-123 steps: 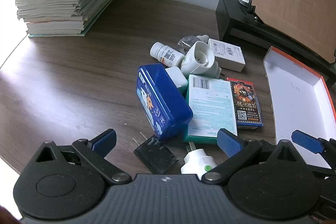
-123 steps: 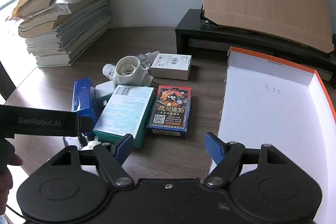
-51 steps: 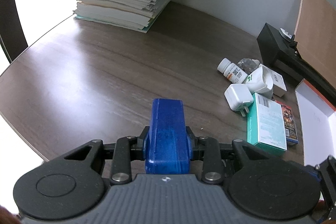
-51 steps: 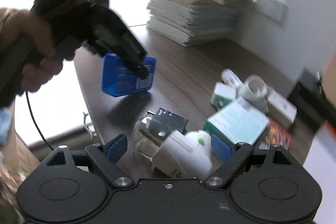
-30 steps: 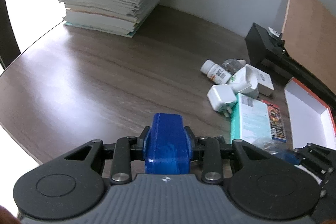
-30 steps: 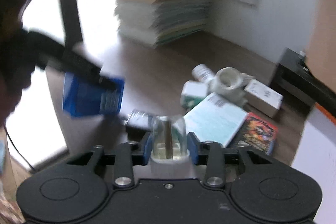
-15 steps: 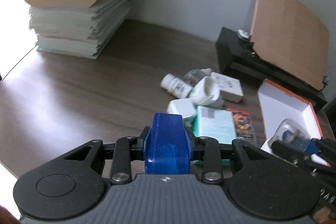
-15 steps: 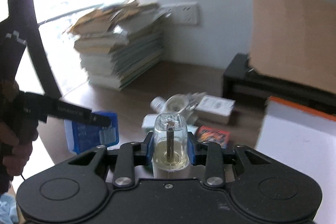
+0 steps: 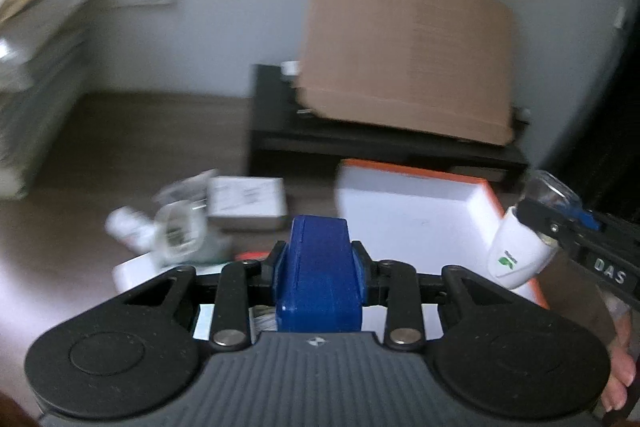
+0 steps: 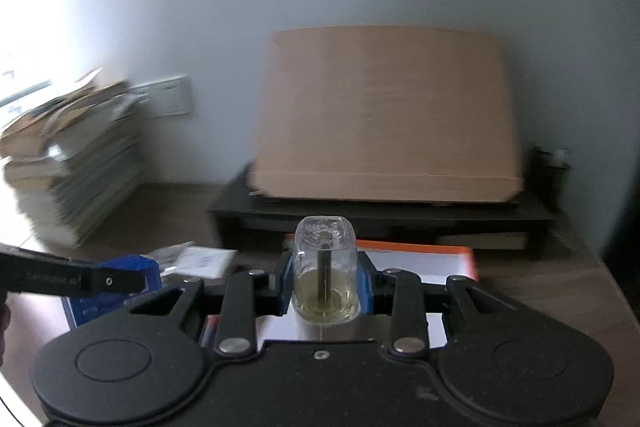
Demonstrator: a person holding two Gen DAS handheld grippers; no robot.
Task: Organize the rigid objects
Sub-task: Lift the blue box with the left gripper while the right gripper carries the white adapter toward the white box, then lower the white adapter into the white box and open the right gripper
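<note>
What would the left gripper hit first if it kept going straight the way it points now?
Probably the white tray with the orange rim: it lies just past the blue box clamped in the left gripper. Depth is uncertain in the blur.

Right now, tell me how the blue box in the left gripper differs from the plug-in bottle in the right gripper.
The blue box is solid-coloured and blocky; the plug-in bottle is clear with yellowish liquid and a wick, on a white body. The box shows flat faces; the bottle's top is rounded. Both are clamped, box in the left gripper, bottle in the right gripper, near the orange-edged tray.
</note>
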